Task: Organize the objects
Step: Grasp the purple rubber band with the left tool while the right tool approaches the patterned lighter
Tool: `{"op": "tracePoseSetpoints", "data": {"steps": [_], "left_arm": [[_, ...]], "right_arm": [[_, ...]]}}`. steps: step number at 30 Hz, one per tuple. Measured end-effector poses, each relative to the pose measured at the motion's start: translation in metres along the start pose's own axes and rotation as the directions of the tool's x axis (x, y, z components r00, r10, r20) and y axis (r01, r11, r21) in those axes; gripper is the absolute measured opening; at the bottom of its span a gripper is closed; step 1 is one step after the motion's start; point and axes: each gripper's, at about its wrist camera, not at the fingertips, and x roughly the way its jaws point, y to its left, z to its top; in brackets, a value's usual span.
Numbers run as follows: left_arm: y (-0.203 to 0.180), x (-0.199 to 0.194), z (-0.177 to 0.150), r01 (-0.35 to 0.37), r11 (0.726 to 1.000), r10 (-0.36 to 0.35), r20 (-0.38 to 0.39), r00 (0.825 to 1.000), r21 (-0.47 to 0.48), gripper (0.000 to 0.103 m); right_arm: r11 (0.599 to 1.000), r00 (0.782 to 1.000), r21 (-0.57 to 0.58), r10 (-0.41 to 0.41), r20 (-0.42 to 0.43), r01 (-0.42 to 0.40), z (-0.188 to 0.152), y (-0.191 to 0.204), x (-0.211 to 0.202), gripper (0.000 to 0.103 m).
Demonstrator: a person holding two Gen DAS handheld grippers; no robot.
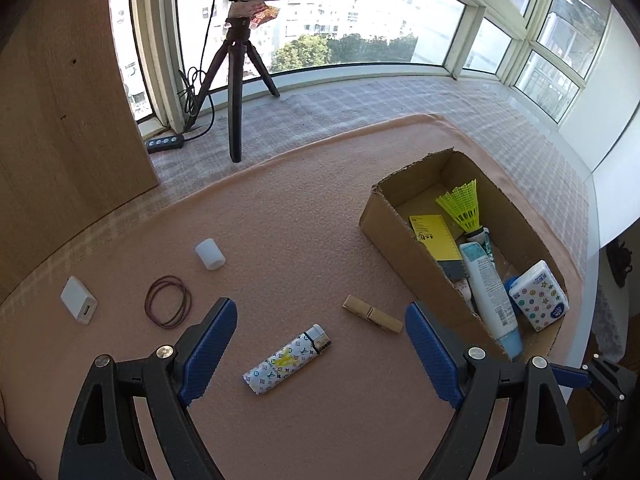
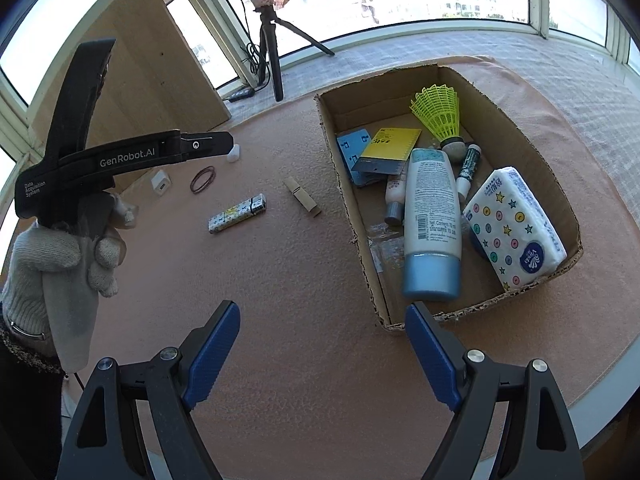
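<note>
My left gripper [image 1: 320, 344] is open and empty above a patterned lighter [image 1: 287, 359] on the pink cloth. Beyond it lie a wooden clothespin [image 1: 373, 314], rubber bands [image 1: 168, 301], a white charger [image 1: 79, 300] and a small white cylinder [image 1: 210, 253]. A cardboard box [image 1: 394, 234] at the right holds a yellow shuttlecock [image 1: 462, 203], a lotion tube [image 1: 492, 292], a tissue pack [image 1: 539, 296] and other items. My right gripper [image 2: 322, 344] is open and empty, near the box's front corner [image 2: 390, 322]. The lighter [image 2: 237, 213] and clothespin [image 2: 302, 195] also show in the right wrist view.
A tripod [image 1: 238, 80] with a ring light stands at the back by the window, with a power strip [image 1: 165, 143] beside it. A wooden panel [image 1: 60, 100] rises at the left. The table's rounded edge [image 2: 600, 384] runs close on the right. The left gripper's body and gloved hand [image 2: 60, 264] show at left.
</note>
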Motion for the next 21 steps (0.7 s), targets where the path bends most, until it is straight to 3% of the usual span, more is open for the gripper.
{"op": "tracePoseSetpoints", "data": {"steps": [7,16,21], "left_arm": [[0.073,-0.006,-0.012,-0.06,0.991,0.058,-0.021,0.998,-0.12,0.088],[0.128,0.003,-0.024,-0.099,0.973,0.088,-0.059,0.994,-0.208,0.088],[0.142,0.015,-0.026,-0.11,0.967,0.095,-0.079,0.992,-0.23,0.088]], "right_arm": [[0.997,1.0,-0.075,0.019,-0.006,-0.019,0.025,0.031,0.017,0.082],[0.99,0.998,-0.13,0.043,-0.04,-0.048,0.046,0.064,0.049,0.082],[0.995,0.992,-0.051,0.085,-0.098,-0.09,0.053,0.064,0.074,0.082]]}}
